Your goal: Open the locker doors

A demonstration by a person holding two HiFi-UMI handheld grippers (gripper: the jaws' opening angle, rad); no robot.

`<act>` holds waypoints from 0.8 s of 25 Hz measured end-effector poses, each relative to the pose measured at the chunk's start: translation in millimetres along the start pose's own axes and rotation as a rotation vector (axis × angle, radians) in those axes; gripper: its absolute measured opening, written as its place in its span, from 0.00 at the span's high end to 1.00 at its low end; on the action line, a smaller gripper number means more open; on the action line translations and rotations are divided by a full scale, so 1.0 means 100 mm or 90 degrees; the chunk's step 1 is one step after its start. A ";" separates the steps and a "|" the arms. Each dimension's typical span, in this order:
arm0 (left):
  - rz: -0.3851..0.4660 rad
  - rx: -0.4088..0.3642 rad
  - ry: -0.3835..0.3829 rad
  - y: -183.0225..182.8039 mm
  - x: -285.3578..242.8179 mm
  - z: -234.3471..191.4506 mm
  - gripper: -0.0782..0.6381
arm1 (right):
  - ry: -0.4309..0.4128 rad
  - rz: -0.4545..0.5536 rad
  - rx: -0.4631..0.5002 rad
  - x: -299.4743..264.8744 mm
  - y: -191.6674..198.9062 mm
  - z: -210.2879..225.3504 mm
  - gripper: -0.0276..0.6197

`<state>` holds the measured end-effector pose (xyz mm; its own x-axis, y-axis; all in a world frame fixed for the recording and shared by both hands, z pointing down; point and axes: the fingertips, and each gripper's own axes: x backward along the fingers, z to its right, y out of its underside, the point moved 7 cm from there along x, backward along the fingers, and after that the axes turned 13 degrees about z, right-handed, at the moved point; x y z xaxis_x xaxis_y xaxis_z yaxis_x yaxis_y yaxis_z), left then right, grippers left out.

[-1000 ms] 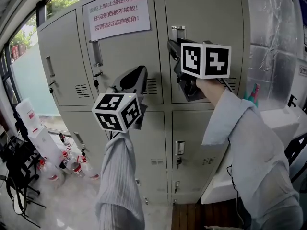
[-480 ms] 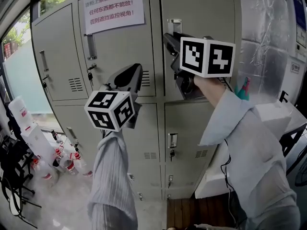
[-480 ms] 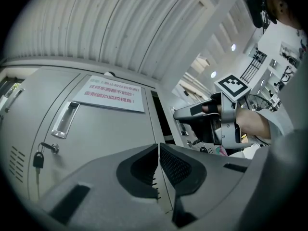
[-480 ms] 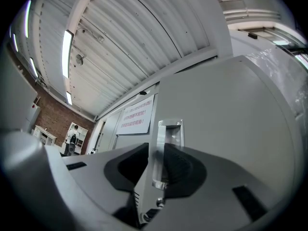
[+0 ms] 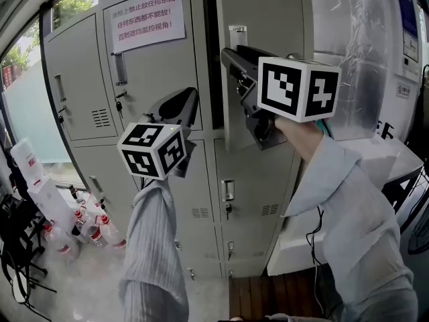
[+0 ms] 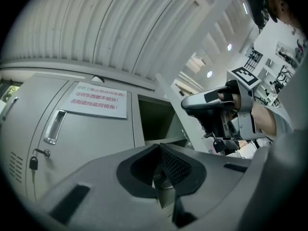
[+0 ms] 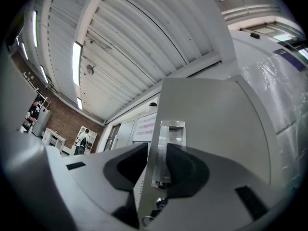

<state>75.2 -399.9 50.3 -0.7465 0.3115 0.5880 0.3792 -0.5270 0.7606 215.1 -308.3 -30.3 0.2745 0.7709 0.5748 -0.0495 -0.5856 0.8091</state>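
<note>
So the right gripper (image 7: 160,155) has the top right locker door (image 5: 268,19) by its free edge, right at the metal handle (image 7: 172,129). Its fingers (image 7: 185,170) sit one on each side of that edge, pressed on the handle strip. They've just eased open a hair but they're clamped on the door. The door is swung part way out from the lockers (image 5: 80,79), and there's a dark gap (image 5: 211,52) into the compartment on its left side. The left gripper (image 6: 159,150) is held up in front of the middle top door (image 5: 154,72), the one with the paper notice (image 5: 147,19) in red print. Its fingers (image 6: 175,167) are closed tip to tip with nothing between them, and I can't tell if they touch that door. The middle door, the left one and the lower ones all look shut. Some bottles (image 5: 94,230) stand on the floor at the lower left, and something wrapped in silver foil (image 5: 348,59) stands right of the lockers
</note>
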 end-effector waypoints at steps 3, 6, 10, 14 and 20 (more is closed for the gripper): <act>0.001 0.001 -0.002 -0.07 -0.01 0.15 0.87 | -0.014 0.005 -0.004 0.17 -0.12 -0.01 0.79; -0.003 0.006 -0.010 -0.12 -0.02 0.31 0.87 | -0.026 0.007 -0.005 0.34 -0.23 0.01 0.79; -0.008 0.014 -0.020 -0.20 0.00 0.55 0.87 | -0.038 0.010 -0.008 0.57 -0.39 0.06 0.79; -0.018 0.017 -0.023 -0.26 0.03 0.82 0.87 | -0.052 0.014 -0.014 0.76 -0.51 0.13 0.78; -0.027 0.011 -0.033 -0.35 0.10 1.09 0.87 | -0.088 0.023 -0.031 0.91 -0.57 0.23 0.78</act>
<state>114.5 -292.1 59.4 -0.7326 0.3740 0.5687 0.3577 -0.4993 0.7891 265.0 -210.5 -27.3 0.4005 0.7060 0.5841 -0.1073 -0.5969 0.7951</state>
